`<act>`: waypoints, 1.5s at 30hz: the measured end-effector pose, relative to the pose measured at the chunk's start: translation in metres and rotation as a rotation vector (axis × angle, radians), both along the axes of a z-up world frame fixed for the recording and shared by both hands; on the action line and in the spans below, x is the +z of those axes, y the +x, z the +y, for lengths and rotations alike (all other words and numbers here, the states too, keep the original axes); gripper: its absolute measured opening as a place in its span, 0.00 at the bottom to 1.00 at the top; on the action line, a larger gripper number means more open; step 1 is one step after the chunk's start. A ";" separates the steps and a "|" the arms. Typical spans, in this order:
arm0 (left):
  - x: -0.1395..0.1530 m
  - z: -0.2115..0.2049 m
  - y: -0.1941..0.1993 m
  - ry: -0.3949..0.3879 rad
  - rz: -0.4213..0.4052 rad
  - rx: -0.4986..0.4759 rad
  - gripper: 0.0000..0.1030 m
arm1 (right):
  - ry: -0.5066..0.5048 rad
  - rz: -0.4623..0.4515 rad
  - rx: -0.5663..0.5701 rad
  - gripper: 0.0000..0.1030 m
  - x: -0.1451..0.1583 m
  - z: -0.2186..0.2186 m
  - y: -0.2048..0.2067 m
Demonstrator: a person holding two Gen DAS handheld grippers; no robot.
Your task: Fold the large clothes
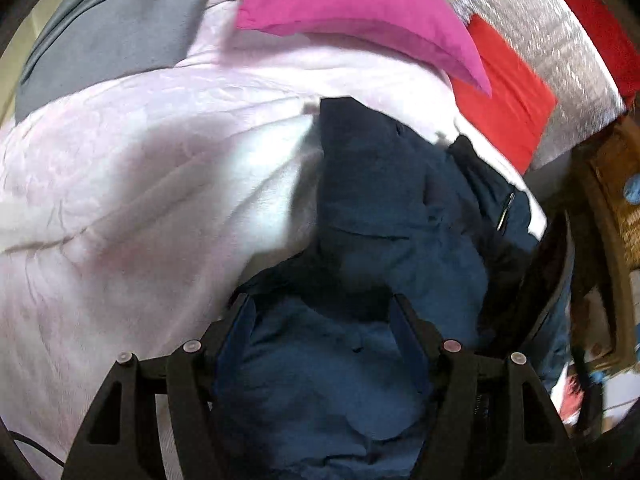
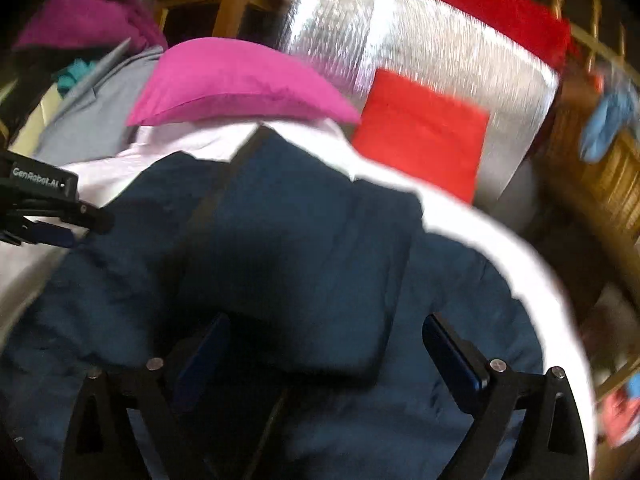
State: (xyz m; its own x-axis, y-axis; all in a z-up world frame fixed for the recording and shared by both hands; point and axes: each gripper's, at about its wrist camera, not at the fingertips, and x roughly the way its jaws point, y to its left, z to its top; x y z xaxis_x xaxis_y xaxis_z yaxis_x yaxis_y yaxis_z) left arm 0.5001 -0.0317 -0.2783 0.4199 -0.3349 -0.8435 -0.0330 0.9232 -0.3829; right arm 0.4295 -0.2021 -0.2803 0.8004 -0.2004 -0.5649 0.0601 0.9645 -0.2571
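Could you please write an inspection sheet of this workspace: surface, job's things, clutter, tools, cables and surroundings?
Surface: pale pink bedcover, wrinkled, spread under everything.
Job's things: dark blue jacket lying bunched on the bedcover; a zipper pull shows near its far edge.
Clutter: pink pillow, red cushion and grey garment at the far side.
Tools: left tool open over the jacket, nothing pinched; right tool open over the jacket, nothing pinched.
Cables: one thin dark cable at the lower left edge of the left wrist view.
Surroundings: silver foil panel, wicker basket, wooden furniture; picture blurred.
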 end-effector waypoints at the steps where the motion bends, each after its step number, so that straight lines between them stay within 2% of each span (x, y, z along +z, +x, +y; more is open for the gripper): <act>1: -0.001 -0.003 0.002 0.008 0.001 -0.005 0.68 | 0.042 -0.022 -0.019 0.94 0.004 -0.007 0.002; 2: -0.003 -0.006 0.005 0.013 0.003 -0.007 0.68 | 0.113 -0.039 -0.038 0.94 0.008 -0.019 0.004; 4: -0.002 -0.009 0.009 0.019 0.001 -0.006 0.68 | 0.264 -0.060 -0.073 0.85 0.013 -0.048 0.007; 5: -0.002 -0.011 0.012 0.021 0.001 0.000 0.68 | 0.362 -0.063 -0.105 0.73 0.015 -0.067 0.008; 6: -0.002 -0.011 0.014 0.021 0.000 0.004 0.68 | 0.496 -0.058 -0.153 0.65 0.012 -0.097 0.008; 8: -0.001 -0.013 0.016 0.023 0.002 0.007 0.68 | 0.796 -0.061 -0.249 0.65 -0.004 -0.158 0.001; 10: 0.001 -0.017 0.020 0.039 -0.009 0.007 0.68 | 0.976 -0.049 -0.362 0.65 -0.024 -0.206 -0.007; 13: 0.007 -0.020 0.021 0.069 -0.035 0.010 0.68 | 1.155 -0.062 -0.454 0.66 -0.048 -0.253 -0.023; 16: 0.014 -0.021 0.022 0.062 -0.058 0.013 0.68 | 1.249 -0.070 -0.426 0.70 -0.051 -0.267 -0.029; 17: 0.015 -0.022 0.023 0.059 -0.065 0.011 0.68 | 1.263 -0.070 -0.418 0.78 -0.049 -0.267 -0.030; 18: 0.015 -0.023 0.024 0.058 -0.070 0.009 0.68 | 1.264 -0.079 -0.391 0.81 -0.043 -0.263 -0.029; 20: 0.015 -0.026 0.025 0.033 -0.073 0.006 0.68 | 1.186 -0.081 -0.309 0.86 -0.026 -0.244 -0.026; 22: 0.015 -0.031 0.027 0.023 -0.069 -0.017 0.68 | 1.056 -0.064 -0.233 0.90 -0.007 -0.216 -0.017; 23: 0.014 -0.031 0.029 0.046 -0.067 -0.009 0.68 | 0.985 -0.056 -0.190 0.91 0.001 -0.198 -0.012; 26: 0.008 -0.020 0.033 0.099 -0.034 0.053 0.68 | 0.758 -0.021 -0.059 0.95 0.017 -0.134 -0.001; 29: 0.002 -0.003 0.035 0.100 -0.002 0.106 0.68 | 0.486 -0.014 0.048 1.00 0.021 -0.071 0.002; 32: 0.003 0.000 0.034 0.113 -0.008 0.105 0.68 | 0.215 -0.008 0.095 1.00 0.011 -0.011 0.009; 34: 0.004 -0.004 0.033 0.128 -0.013 0.087 0.68 | 0.121 0.011 0.104 1.00 0.001 0.005 0.011; 36: 0.004 -0.011 0.031 0.130 -0.016 0.058 0.68 | 0.033 0.017 0.056 1.00 -0.006 0.010 0.014; 37: 0.004 -0.014 0.031 0.130 -0.017 0.047 0.68 | 0.029 0.007 0.036 0.99 -0.007 0.008 0.014; 39: 0.004 -0.018 0.030 0.133 -0.020 0.028 0.68 | 0.140 -0.026 -0.025 0.99 -0.002 -0.014 0.013; 42: 0.005 -0.018 0.030 0.133 -0.019 0.025 0.68 | 0.452 -0.078 -0.146 0.99 0.007 -0.080 0.005; 45: 0.006 -0.014 0.030 0.122 -0.014 0.041 0.68 | 0.748 -0.143 -0.278 0.99 0.004 -0.152 -0.016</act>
